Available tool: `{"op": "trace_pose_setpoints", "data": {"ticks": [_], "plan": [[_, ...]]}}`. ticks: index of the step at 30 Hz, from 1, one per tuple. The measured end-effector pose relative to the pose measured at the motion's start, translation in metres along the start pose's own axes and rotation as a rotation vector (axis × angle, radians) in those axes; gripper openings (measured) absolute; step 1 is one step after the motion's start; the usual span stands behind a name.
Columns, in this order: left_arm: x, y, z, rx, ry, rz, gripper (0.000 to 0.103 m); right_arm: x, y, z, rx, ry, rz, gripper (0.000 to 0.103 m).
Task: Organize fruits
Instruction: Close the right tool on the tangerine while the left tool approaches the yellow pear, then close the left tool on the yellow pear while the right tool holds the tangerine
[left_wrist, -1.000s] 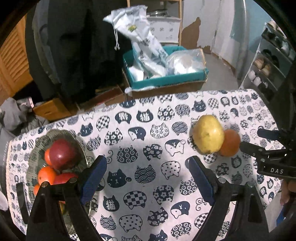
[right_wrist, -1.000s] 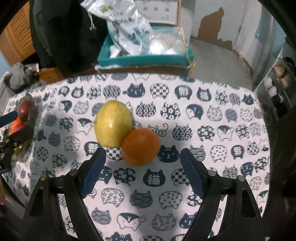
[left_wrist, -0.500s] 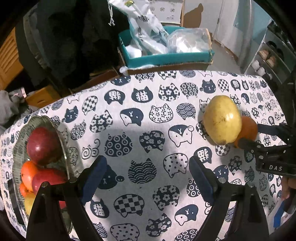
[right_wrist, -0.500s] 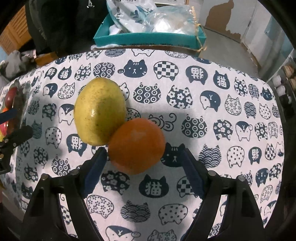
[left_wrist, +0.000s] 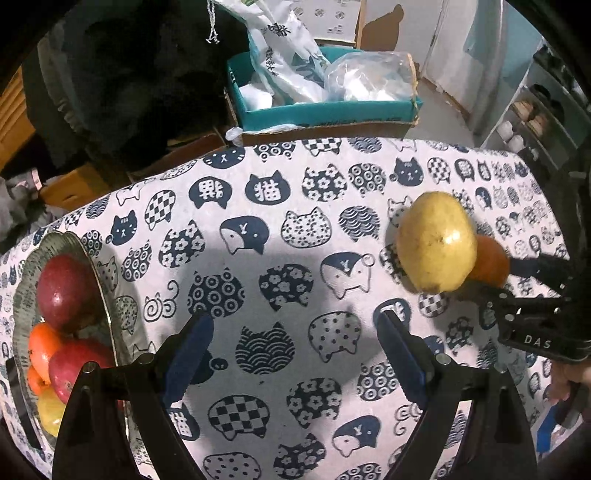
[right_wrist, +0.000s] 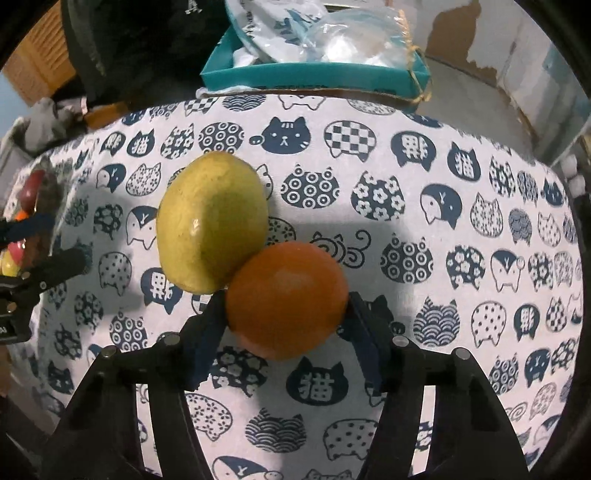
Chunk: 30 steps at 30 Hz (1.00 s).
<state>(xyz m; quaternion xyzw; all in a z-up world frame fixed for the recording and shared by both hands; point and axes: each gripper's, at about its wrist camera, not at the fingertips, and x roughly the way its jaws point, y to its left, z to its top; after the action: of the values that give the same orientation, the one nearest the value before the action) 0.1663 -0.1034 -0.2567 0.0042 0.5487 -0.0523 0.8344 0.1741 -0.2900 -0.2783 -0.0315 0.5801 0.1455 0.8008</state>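
Since the earlier frame your right gripper (right_wrist: 286, 325) has dropped onto the orange (right_wrist: 286, 299): then the fruit sat ahead of wide blue pads, now it fills the gap between them and the jaws are closing, pads touching both flanks. Your left gripper (left_wrist: 295, 354) also came lower over the tabletop (left_wrist: 295, 406) but keeps its spread, nothing between its pads.

The orange rests on the cat-print cloth, touching the yellow-green fruit (right_wrist: 212, 225), which lies just up-left of it in the right wrist view. That contact is what matters: the yellow fruit leans on the orange just above the left pad (right_wrist: 201, 332), so a lift will likely nudge or roll it. Its long axis runs roughly away from you, tilted slightly.

The bowl (left_wrist: 22, 295) with 2 red apples and other fruit sits at the far left edge, just beside your left gripper and well apart from the right. Judged from this, the right hand must carry the orange across to the left, past the left gripper. Lift straight up first.
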Motion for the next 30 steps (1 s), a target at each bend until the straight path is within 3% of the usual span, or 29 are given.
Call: {"op": "trace_pose_setpoints", "data": {"ticks": [5, 16, 30], "plan": [[-0.004, -0.005, 0.007, -0.031, -0.006, -0.049, 0.091, -0.005, -0.008, -0.005, 0.017, -0.001, -0.040, 0.063], [-0.004, -0.034, 0.022, -0.071, 0.011, -0.132, 0.091, -0.028, -0.055, -0.013, 0.189, -0.051, -0.091, 0.063], [0.020, -0.074, 0.038, -0.050, 0.051, -0.172, 0.091, -0.050, -0.083, -0.019, 0.286, -0.095, -0.135, 0.063]]}}
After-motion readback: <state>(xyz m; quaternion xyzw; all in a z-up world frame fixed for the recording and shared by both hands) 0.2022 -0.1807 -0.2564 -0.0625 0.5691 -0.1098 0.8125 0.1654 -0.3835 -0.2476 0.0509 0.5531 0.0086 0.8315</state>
